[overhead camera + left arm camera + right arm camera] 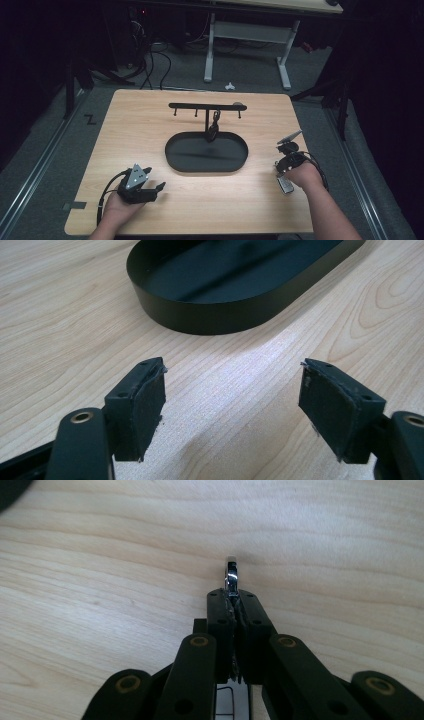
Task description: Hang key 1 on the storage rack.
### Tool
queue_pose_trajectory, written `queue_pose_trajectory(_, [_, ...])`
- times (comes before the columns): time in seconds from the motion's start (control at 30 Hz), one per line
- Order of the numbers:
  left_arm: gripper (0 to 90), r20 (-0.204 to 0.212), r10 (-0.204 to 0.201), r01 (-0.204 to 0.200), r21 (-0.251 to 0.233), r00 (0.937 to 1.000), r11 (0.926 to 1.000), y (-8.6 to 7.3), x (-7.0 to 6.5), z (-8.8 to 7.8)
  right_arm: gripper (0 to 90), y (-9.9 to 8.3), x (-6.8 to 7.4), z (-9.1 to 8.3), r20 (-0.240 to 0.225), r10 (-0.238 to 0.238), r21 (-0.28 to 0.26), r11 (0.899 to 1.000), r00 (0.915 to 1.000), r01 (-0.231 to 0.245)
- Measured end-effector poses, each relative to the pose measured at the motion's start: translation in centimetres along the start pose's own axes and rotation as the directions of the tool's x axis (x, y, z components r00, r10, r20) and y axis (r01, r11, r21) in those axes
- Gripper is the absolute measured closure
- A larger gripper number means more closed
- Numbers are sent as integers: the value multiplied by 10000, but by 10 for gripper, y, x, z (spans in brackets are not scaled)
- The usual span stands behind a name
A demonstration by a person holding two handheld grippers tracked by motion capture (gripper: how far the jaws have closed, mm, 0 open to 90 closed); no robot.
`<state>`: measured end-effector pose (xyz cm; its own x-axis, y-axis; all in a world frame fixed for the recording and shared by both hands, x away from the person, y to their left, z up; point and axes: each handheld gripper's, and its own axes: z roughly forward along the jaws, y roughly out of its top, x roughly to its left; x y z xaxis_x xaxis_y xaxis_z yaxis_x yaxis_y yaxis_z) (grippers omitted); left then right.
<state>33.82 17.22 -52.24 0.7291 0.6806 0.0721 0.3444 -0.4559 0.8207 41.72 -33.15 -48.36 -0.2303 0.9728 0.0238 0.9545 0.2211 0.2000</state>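
Note:
My right gripper (235, 596) is shut on a small shiny metal ring (231, 572) that sticks out past its tips, just above the wooden table (100, 555). A pale flat piece (232, 700) shows under the jaws, behind the ring. In the high view this gripper (281, 172) sits at the table's right side, with a small silvery object (286, 186) by the hand. My left gripper (161, 186) rests at the front left. Its jaws (232, 390) are open, with bare wood between them.
A black oval tray (200, 155) lies mid-table, and its wall (210, 315) is just ahead of the left jaws. Behind it stands a black hook rack (205, 106) with a dark item (213, 131) hanging from it. Table edges are near both hands.

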Motion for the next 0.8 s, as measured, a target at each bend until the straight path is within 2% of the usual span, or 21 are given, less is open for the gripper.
queue_pose_trajectory(0.17, [270, 0, -26, 26, -38, 10000, 10000, 0, -1, 1, 864, 2, 4, -14, -389, -188, -232, 9996, 9991, 179])
queue_pose_trajectory(0.33, [270, 20, -30, 31, -64, 10000, 10000, 0, -1, 1, 864, 4, 12, -29, -494, -583, -341, 9978, 9971, 567])
queue_pose_trajectory(0.8, [270, 29, -53, 54, -87, 10000, 9999, 0, -2, 0, 863, 11, 27, -68, -274, -997, -551, 9937, 9946, 981])
